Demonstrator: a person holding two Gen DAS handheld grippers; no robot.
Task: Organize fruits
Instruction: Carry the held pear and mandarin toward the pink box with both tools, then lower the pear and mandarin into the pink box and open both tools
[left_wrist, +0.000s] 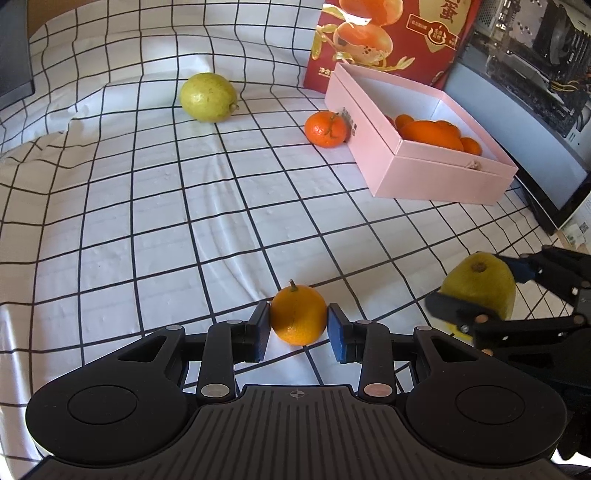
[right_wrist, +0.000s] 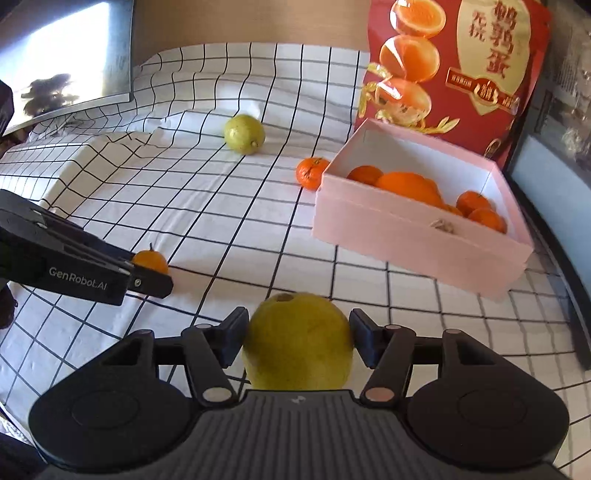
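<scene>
Two blue pads of the left gripper (left_wrist: 298, 325) clamp a small round orange (left_wrist: 298, 315) low over the black-gridded white cloth (left_wrist: 147, 206); a pink cardboard box (left_wrist: 436, 177) of oranges sits far right. From the right wrist, the right gripper (right_wrist: 297, 341) clamps a large yellow-green citrus (right_wrist: 297, 341) near that box.

- White tablecloth (left_wrist: 147, 221) w/ black grid lines, wrinkled, covers the whole work surface.
- Tan wall (right_wrist: 240, 22) behind the far edge.
- Monitor (right_wrist: 66, 55) at far left, screen reflecting bright light.
- Red printed carton (right_wrist: 461, 66) upright at back right.
- Open PC case (left_wrist: 535, 48) at far right.
- Strong light, hard shadows across cloth.
</scene>
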